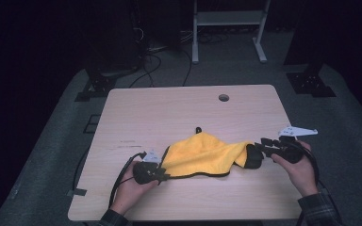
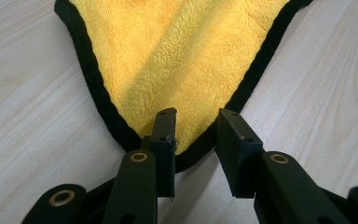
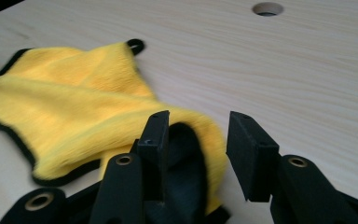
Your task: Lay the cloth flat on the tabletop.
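Note:
A yellow cloth (image 1: 202, 155) with black edging lies rumpled on the wooden table (image 1: 169, 108), a little in front of its middle. My left gripper (image 1: 164, 173) rests at the cloth's near-left corner. In the left gripper view that corner of the cloth (image 2: 182, 56) lies under the left jaw, and the left gripper (image 2: 196, 116) is open with bare table in the gap. My right gripper (image 1: 256, 151) is at the cloth's right end. In the right gripper view the folded end of the cloth (image 3: 74, 102) lies loose between the jaws of the open right gripper (image 3: 198, 119).
A round cable hole (image 1: 224, 98) sits near the table's far edge, also the hole (image 3: 267, 8) in the right gripper view. The cloth's black hanging loop (image 1: 198, 129) points away from me. Cables and a white frame (image 1: 228, 19) stand on the dark floor beyond.

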